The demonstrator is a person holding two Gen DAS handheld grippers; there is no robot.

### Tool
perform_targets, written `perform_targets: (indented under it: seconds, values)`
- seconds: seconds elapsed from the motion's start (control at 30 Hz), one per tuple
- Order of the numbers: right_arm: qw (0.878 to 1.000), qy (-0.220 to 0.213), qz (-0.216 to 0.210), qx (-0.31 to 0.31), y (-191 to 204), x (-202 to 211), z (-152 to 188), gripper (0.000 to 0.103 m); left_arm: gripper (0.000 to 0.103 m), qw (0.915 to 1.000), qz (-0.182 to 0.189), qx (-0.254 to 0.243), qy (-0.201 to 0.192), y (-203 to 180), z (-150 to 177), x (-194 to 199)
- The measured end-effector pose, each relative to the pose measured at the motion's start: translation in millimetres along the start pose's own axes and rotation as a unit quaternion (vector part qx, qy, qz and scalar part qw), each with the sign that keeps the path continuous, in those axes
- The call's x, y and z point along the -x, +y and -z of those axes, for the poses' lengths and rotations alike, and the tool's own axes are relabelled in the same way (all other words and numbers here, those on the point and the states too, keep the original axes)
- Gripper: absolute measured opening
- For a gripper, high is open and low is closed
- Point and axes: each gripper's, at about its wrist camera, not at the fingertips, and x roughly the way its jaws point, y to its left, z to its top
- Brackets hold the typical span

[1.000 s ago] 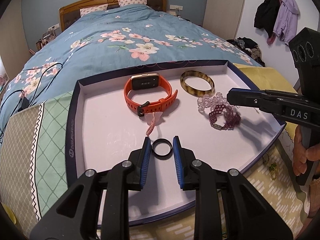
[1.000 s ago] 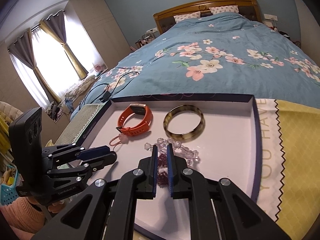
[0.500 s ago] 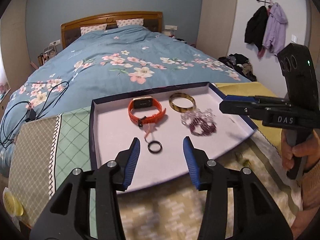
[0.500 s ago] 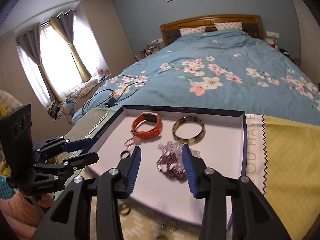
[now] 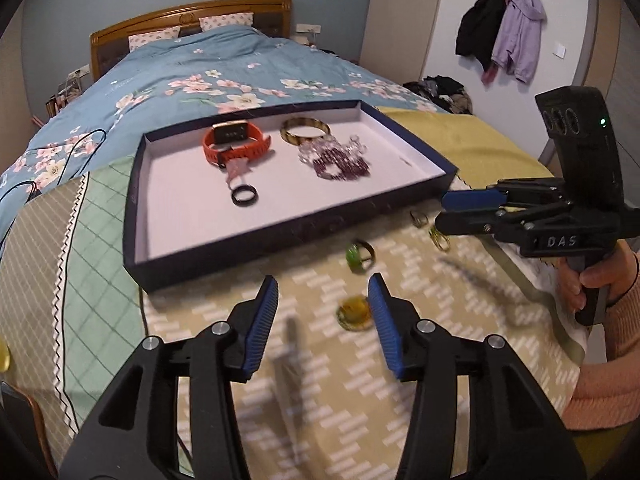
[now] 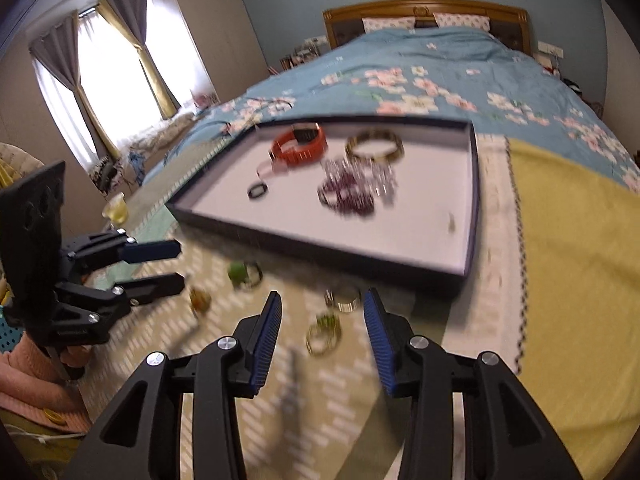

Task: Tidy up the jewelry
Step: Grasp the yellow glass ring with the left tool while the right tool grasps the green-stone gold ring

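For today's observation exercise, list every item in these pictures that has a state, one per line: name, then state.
Left tongs: opening, nothing between them.
Right tongs: open, empty.
Tray: lidless, partly filled.
Orange watch: in tray, strap fastened in a loop.
Black ring: flat in tray.
Bangle: flat in tray.
Purple bead bracelet: heaped in tray.
Green ring: outside tray, on blanket.

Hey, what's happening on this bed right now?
A person is sorting jewelry with a hand-held gripper in each hand. The tray already holds a watch, a bangle, bead bracelets and a black ring. Both grippers are open, empty and off the tray, the left one opening over the blanket. Several rings lie loose there, including a green one and an amber one beside the left gripper's finger.
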Motion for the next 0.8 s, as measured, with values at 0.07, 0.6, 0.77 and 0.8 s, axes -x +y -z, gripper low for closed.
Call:
perform_targets:
  seconds: [0.07, 0.6, 0.77, 0.8]
  values:
    - [1.0, 0.005, -0.001, -0.006, -2, -1, 6, 0.04, 0.049, 1.0, 0.004, -0.002, 0.003, -3, 3, -1]
    - [1.0, 0.009, 0.015, 0.003, 6, -6, 11, 0.04, 0.041, 0.9988, 0.026, 0.005, 0.041, -12, 5, -20]
    - [1.0, 0.01, 0.027, 0.009, 10, -9, 9, 0.04, 0.034, 0.9989, 0.013, 0.007, 0.044, -13, 5, -23]
    - [0.999, 0.011, 0.03, 0.012, 11, -9, 9, 0.04, 0.032, 0.9989, 0.009, 0.007, 0.044, -14, 4, -23]
